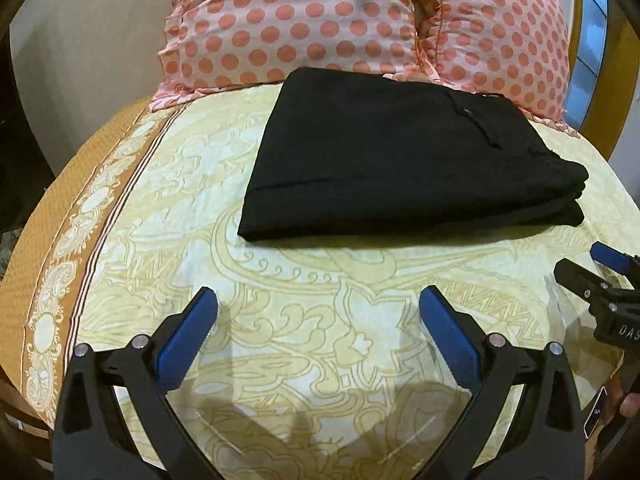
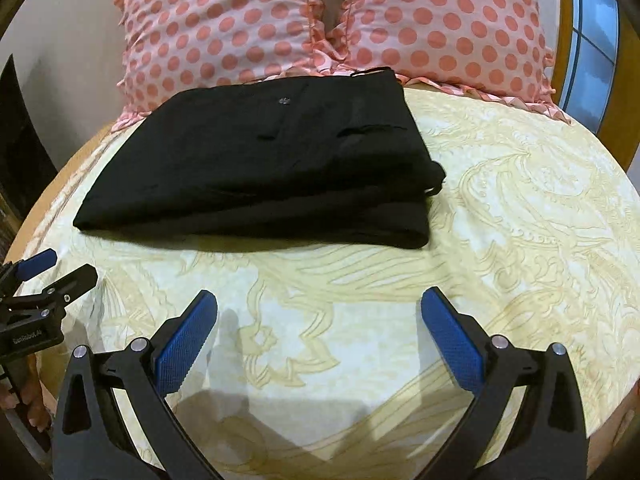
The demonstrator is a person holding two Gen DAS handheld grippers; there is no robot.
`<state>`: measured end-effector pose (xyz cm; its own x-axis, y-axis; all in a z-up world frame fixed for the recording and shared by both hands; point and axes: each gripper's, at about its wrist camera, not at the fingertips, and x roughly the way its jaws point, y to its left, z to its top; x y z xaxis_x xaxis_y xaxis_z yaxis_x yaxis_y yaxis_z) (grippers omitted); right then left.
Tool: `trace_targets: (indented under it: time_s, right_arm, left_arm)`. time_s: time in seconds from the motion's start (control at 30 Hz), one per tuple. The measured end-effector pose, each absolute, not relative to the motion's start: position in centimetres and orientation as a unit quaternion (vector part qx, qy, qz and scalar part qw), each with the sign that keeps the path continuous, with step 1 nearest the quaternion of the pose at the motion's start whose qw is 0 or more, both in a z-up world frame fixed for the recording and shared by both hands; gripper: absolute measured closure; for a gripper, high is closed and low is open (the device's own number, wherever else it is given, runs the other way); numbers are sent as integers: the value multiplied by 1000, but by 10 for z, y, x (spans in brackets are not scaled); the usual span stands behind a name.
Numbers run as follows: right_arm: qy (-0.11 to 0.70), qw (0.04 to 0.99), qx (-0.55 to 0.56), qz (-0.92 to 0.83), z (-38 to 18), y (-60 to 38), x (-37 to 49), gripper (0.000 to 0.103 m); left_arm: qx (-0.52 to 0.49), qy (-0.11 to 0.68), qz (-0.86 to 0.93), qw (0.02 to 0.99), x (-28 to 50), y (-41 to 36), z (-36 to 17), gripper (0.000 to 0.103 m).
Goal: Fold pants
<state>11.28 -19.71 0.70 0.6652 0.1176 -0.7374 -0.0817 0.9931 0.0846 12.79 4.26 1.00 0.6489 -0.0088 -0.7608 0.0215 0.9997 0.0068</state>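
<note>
The black pants (image 1: 408, 160) lie folded into a compact, layered rectangle on the bed (image 1: 320, 320), on a cream sheet printed with yellow scrollwork. Their far edge reaches the two pink pillows with coral polka dots (image 1: 304, 20) that stand at the head of the bed. A small button shows on the top layer, and the stacked folds are visible along the near right corner of the bundle.

The left tongs (image 1: 318, 300) hover over the sheet, near the folded pants but apart from them, with the blue-padded fingers (image 1: 188, 332) spread wide and nothing between them. The right tongs (image 2: 320, 302) hover likewise over bare sheet, fingers spread wide and holding nothing; from this view the pants (image 2: 260, 168) sit ahead and to the left.

Each tool shows at the edge of the other's view: the right tongs (image 1: 600, 264) at the right edge of the left wrist view, the left tongs (image 2: 52, 268) at the left edge of the right wrist view, both beside the near side of the pants without touching them. An orange patterned border (image 1: 60, 260) runs along the left side of the sheet.
</note>
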Motion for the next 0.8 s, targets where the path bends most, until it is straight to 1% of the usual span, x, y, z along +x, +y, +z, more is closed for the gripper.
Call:
trace_targets:
  time_s: [0.4,0.8]
  right_arm:
    - [399,916,-12,45,4,-185,107,1]
    - [382,923,-7,37,2,-187,103,1]
  left_arm:
    - [9,423,-6,906,130,44,5,2]
    - [11,420,-9,907,128,43,4,2]
